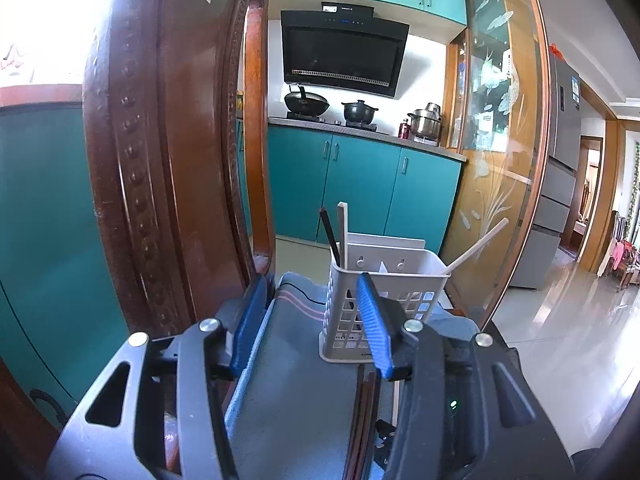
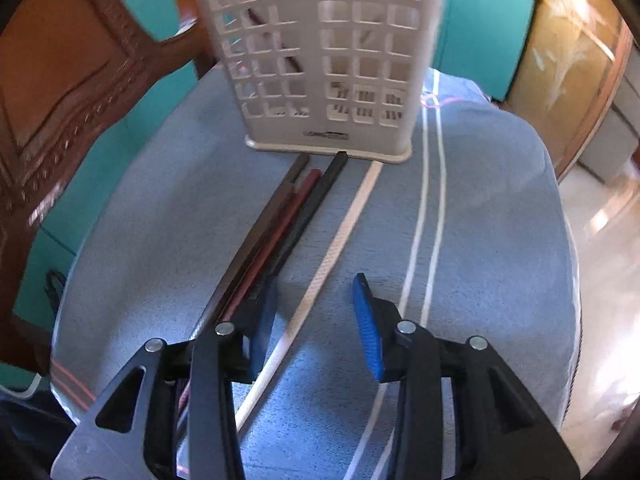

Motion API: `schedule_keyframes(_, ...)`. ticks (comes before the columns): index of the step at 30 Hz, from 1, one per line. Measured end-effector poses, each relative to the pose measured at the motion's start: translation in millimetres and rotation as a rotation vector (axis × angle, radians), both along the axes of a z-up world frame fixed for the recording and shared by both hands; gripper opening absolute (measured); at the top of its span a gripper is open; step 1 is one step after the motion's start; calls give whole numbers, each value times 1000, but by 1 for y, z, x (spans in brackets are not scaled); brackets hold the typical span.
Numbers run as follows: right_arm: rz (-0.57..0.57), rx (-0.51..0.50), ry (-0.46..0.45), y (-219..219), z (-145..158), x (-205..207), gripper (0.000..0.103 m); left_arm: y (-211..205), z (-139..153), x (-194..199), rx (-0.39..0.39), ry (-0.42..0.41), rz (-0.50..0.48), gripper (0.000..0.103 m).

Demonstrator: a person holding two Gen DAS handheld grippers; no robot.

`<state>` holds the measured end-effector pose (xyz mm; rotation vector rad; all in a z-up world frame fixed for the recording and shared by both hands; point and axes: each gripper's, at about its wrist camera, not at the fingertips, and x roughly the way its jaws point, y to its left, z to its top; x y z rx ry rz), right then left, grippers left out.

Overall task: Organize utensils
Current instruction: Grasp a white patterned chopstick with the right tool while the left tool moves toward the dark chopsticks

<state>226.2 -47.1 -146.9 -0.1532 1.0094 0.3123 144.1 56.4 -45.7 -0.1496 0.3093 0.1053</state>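
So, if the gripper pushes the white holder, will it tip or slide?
The white holder looks tall, of thin perforated plastic, so probably light. A high push would likely tip it. On the blue cloth it may drag rather than slide.

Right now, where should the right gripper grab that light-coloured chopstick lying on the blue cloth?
Probably at the near stretch of the pale chopstick, coming down from above with one finger on each side. It lies flat on the blue cloth, pointing toward the white utensil basket, and already runs between the right gripper's open fingers. The dark chopsticks lie close on its left.
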Motion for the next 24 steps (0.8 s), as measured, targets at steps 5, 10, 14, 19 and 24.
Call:
schedule_keyframes(5,67,-11,28,3,0,-13,15,2,-2,-1,1,13,3,49)
schedule_keyframes(10,122,-14,72,-13,3,-20,11,2,-6,-1,12,31,-1,51)
schedule_keyframes(14,138,-36,85,-35,5,-24,10,-1,-11,2,26,62,-6,51)
schedule_keyframes(19,54,-48,81,-61,7,-23,10,-5,-21,9,40,125,-24,54)
schedule_keyframes(24,11,-13,92,-66,10,-28,15,-15,-35,17,52,195,-54,54)
